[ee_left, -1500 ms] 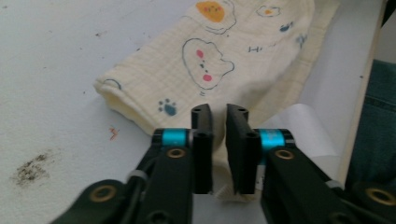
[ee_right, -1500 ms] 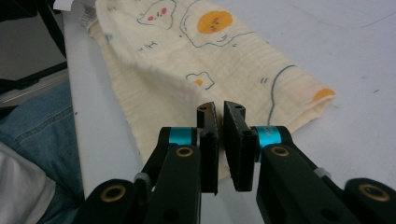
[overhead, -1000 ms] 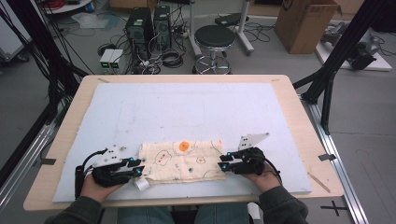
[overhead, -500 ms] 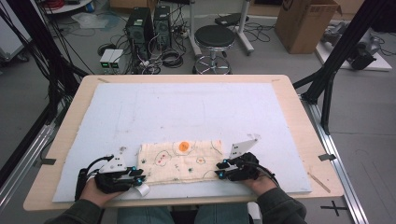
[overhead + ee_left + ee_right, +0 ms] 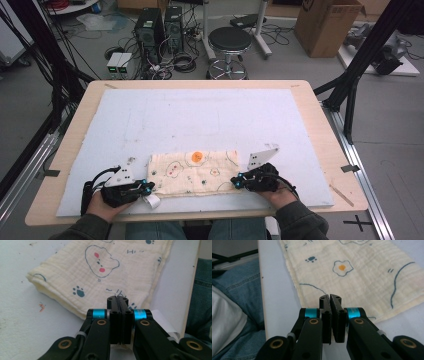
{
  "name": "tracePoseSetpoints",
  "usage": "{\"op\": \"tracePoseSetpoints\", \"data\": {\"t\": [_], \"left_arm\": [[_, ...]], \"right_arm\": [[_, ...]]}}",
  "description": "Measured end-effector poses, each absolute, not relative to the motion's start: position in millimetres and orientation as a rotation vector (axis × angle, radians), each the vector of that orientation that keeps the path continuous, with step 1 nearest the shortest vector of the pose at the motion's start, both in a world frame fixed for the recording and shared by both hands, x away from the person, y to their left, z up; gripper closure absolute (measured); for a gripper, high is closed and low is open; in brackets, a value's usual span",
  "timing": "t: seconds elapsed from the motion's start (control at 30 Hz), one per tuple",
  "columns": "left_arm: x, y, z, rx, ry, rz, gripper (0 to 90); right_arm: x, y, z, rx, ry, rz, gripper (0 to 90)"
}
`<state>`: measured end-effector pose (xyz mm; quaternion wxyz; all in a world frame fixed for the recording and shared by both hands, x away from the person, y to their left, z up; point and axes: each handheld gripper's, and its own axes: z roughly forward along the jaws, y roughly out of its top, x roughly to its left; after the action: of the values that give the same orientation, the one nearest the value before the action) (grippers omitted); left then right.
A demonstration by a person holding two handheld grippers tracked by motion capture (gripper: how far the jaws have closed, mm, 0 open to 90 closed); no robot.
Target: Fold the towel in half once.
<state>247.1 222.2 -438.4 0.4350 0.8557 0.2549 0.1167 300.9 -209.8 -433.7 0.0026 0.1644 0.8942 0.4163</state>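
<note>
Lying folded into a long strip at the 6 o'clock edge of the table (image 5: pixel 320 130), a printed cream cloth (image 5: pixel 192 172) is pinched at both near corners, apparently so it can be lifted or folded evenly. The left gripper (image 5: pixel 117 300) at its 8 o'clock corner and the right gripper (image 5: pixel 330 298) at 4 o'clock each have jaws pressed together, seemingly clamping the cloth's edge.

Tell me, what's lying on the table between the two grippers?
A folded cream cloth with little drawings lies between the left gripper and the right gripper, as the high view shows.
</note>
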Motion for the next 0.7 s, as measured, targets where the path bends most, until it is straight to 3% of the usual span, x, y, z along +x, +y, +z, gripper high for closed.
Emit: {"op": "tracePoseSetpoints", "data": {"t": [0.47,0.7], "left_arm": [[243.3,225.1,-438.3,2.136,0.624,0.277,88.3],[247.1,227.6,-431.6,2.063,0.667,0.266,67.0]], "right_arm": [[292.6,-212.6,-432.6,0.521,2.822,1.328,87.6],[295.7,-213.1,-428.2,0.538,2.803,1.370,73.4]]}}
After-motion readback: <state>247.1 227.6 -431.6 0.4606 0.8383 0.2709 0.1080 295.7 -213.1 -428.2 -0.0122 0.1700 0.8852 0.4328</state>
